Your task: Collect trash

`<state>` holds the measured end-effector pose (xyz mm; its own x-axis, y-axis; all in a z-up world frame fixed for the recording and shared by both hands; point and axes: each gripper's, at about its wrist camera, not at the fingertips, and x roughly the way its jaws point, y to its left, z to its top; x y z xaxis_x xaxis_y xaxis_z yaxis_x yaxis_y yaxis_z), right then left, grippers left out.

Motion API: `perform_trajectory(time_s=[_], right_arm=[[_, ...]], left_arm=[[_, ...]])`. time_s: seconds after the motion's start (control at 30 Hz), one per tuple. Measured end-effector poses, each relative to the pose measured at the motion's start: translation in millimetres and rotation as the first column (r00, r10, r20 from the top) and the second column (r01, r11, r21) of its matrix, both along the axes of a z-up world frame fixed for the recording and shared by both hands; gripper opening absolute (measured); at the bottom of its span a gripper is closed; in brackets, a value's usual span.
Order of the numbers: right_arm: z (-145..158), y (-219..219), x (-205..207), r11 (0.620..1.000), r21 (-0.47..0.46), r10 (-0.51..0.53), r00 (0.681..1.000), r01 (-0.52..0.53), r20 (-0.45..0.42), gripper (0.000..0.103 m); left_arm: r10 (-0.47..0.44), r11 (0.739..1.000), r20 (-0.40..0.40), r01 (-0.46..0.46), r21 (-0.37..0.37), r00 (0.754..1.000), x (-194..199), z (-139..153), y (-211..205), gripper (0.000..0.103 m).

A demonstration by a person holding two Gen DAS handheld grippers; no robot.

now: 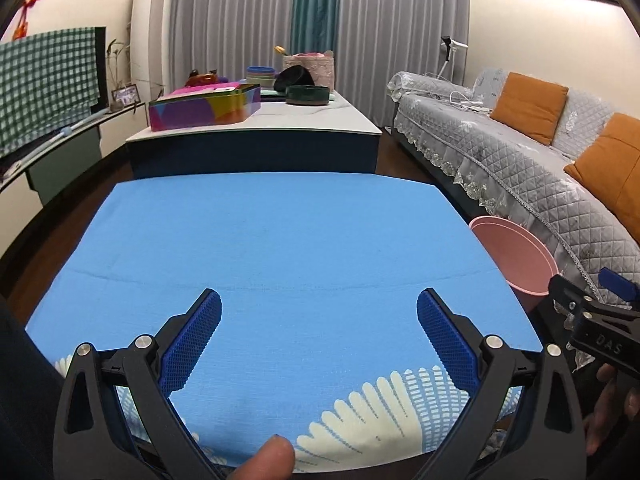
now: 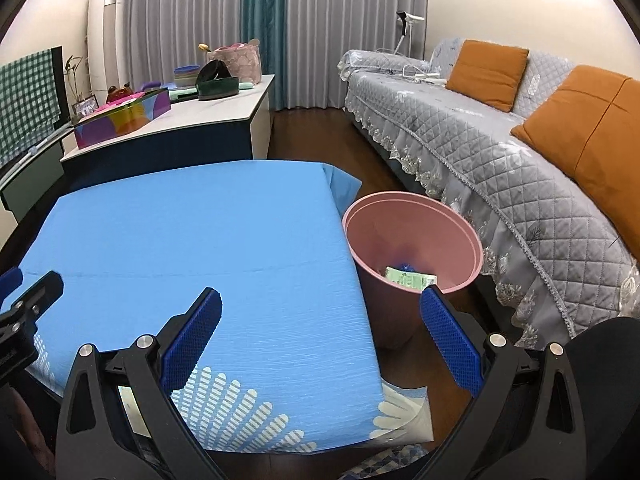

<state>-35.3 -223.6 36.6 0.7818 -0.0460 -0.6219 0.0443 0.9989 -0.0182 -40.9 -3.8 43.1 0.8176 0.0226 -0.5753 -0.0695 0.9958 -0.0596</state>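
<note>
The left gripper [image 1: 319, 300] is hovering over the near half of the table with the blue cloth [image 1: 280, 240], its fingers standing wide apart with nothing between them. A fingertip [image 1: 268, 458] is showing at the bottom edge of the left wrist view, under the gripper body.

The right gripper [image 2: 320, 302] is sitting at the table's right edge, fingers likewise spread wide and holding nothing. Its left finger [image 2: 192, 336] is lying over the cloth and its right finger [image 2: 450, 340] over the floor beside the pink bin [image 2: 412, 240].

The bin is standing on the wooden floor between the table and the grey quilted sofa [image 2: 480, 140], just beside the table's right edge. Trash is lying at its bottom: a pale green packet [image 2: 410, 279] and a small blue item [image 2: 406, 267] behind it, too small to identify with certainty.

Beyond the blue cloth, a white-topped low table [image 1: 280, 120] is carrying a multicoloured box [image 1: 204, 106] and a dark green bowl [image 1: 307, 94].
</note>
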Motion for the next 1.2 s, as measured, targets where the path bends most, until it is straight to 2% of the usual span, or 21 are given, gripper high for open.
perform_trajectory(time_s=[0.23,1.2], right_arm=[[-2,17,1,0.999,-0.031,0.031,0.999,-0.031,0.014,0.098],[-3,16,2,1.0,-0.014,0.025,1.0,-0.025,0.007,0.098]], left_arm=[[-0.015,1.0,-0.031,0.015,-0.008,0.999,7,-10,-2,0.095],[-0.024,1.0,-0.021,0.024,-0.013,1.0,7,-11,-7,0.095]])
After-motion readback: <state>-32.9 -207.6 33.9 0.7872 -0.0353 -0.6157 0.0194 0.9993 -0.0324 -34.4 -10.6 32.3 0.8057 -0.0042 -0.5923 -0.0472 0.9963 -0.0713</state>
